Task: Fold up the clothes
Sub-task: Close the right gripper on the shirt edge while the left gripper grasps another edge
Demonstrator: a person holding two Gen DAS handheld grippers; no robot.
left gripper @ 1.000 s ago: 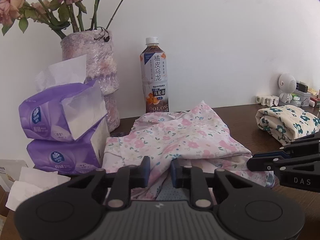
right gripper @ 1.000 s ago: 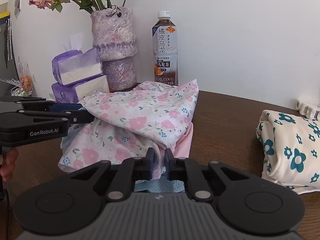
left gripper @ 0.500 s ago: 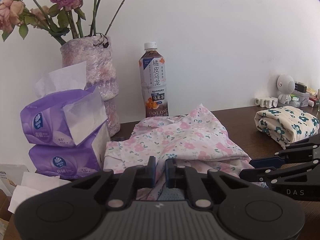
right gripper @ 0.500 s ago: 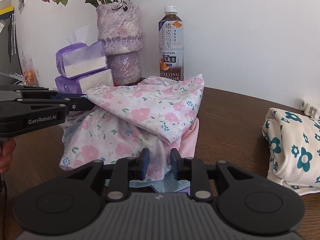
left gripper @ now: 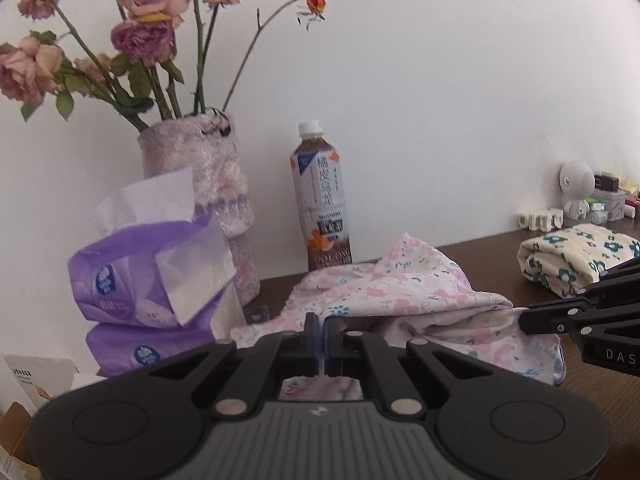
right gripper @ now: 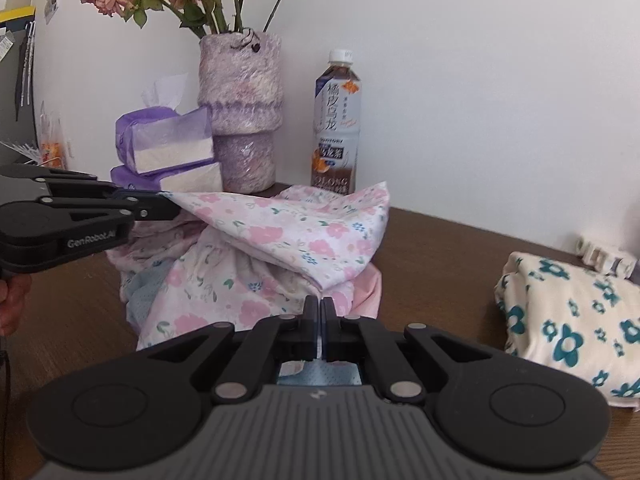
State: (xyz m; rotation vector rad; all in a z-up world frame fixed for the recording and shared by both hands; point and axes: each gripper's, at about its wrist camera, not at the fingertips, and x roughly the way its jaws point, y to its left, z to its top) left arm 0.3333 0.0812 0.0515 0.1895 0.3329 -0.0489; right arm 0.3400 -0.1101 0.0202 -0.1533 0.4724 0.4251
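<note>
Purple vase (right gripper: 239,120) of roses (left gripper: 144,36)

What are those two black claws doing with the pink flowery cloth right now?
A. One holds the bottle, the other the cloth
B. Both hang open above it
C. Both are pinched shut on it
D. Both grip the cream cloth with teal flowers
C: the left claw and the right claw are each closed on an edge of the pink cloth, lifting it off the table.
</note>
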